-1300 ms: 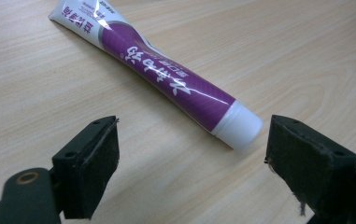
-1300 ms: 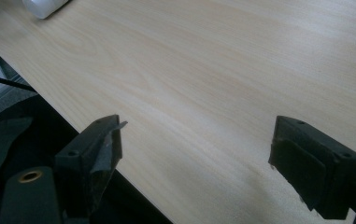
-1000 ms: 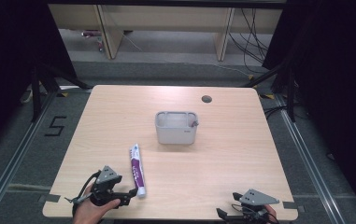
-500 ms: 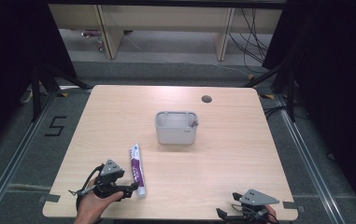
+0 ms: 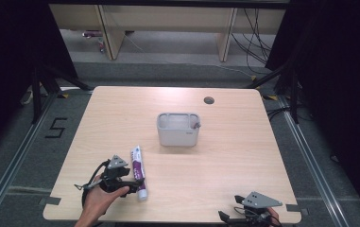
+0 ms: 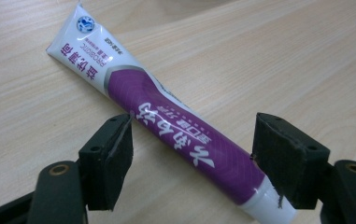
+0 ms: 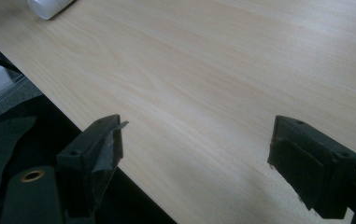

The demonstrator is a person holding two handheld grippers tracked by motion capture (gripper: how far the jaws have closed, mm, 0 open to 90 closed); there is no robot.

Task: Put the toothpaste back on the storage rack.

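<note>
While the left gripper straddles the one toothpaste tube on the table, its jaws have just been closing, yet they stand spread: in the left gripper view the tube lies flat on the wood between the two pads, each pad just beside it, and I cannot tell whether either one touches it. The white cap end points back toward the gripper's right jaw and the flat crimped end points away to its left.

Counted from the left in the high view: one hand with that gripper, one purple-and-white tube, one grey bin well ahead of the gripper and to its right, one small dark hole in the tabletop beyond the bin, and one right gripper at the near edge.

Bare wood surrounds the tube on all sides, with wide open room between it and the bin. The left gripper sits close to the table's near edge and left corner.

Printing on the tube can be made out in the left gripper view, where the high view gives a plain purple band. The right gripper view has its jaws spread wide apart with nothing between them, hanging over the table's edge, and the tube's white cap far ahead at its upper left.
</note>
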